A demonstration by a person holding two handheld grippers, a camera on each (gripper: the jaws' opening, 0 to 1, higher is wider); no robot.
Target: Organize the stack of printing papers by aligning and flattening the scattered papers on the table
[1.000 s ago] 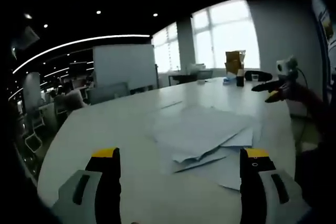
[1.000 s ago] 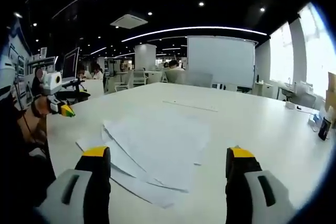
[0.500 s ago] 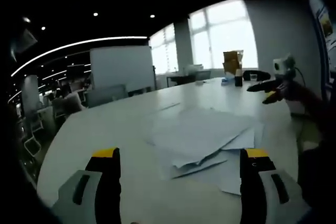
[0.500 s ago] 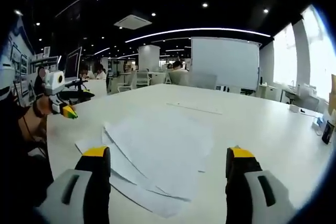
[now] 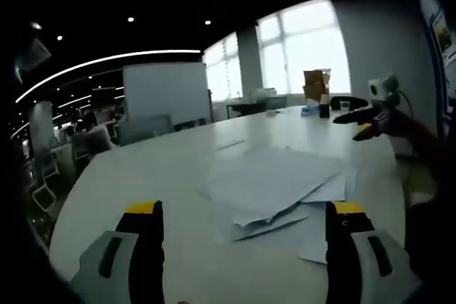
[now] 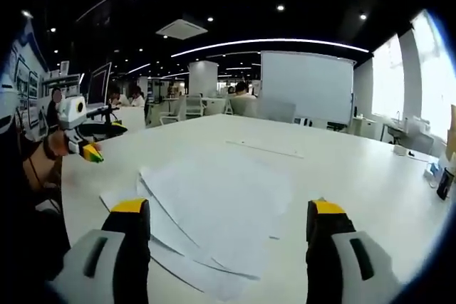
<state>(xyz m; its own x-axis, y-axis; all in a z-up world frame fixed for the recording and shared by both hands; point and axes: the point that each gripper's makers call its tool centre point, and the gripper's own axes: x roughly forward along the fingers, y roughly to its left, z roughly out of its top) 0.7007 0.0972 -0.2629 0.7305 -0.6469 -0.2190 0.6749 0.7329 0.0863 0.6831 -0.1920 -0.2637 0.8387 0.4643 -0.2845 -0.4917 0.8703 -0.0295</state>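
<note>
Lying fanned out on the white tabletop [image 5: 142, 169], the papers [image 5: 274, 183] are loose and overlapping, edges askew, corners poking out at different angles. In the left gripper view they sit ahead and slightly right of centre; in the right gripper view the same papers [image 6: 214, 204] sit ahead between the jaws, spreading left, on the tabletop [image 6: 356, 176].

Left gripper [image 5: 244, 208]: jaws wide apart, yellow tips up, nothing between them, held above the near edge of the tabletop, short of the papers. It also shows at the left of the right gripper view [image 6: 89, 149], held in a hand [image 6: 43, 165], off to the side of the sheets and not touching them.

Right gripper [image 6: 228, 208]: jaws wide apart, empty, just before the near edge of the papers. It comes into the left gripper view from the right [image 5: 363, 127], above the far right side of the tabletop, clear of the sheets.

Far end of the tabletop in the left gripper view: a brown cardboard box [image 5: 317, 83] and a dark cup [image 5: 325, 109] near the bright windows [image 5: 306, 48]. A whiteboard [image 5: 167, 90] stands behind the tabletop, also seen in the right gripper view [image 6: 306, 87]. A thin strip [image 6: 263, 149], too blurred to identify, lies farther out beyond the papers. Office chairs [image 5: 43, 169] and desks in the dim background.
</note>
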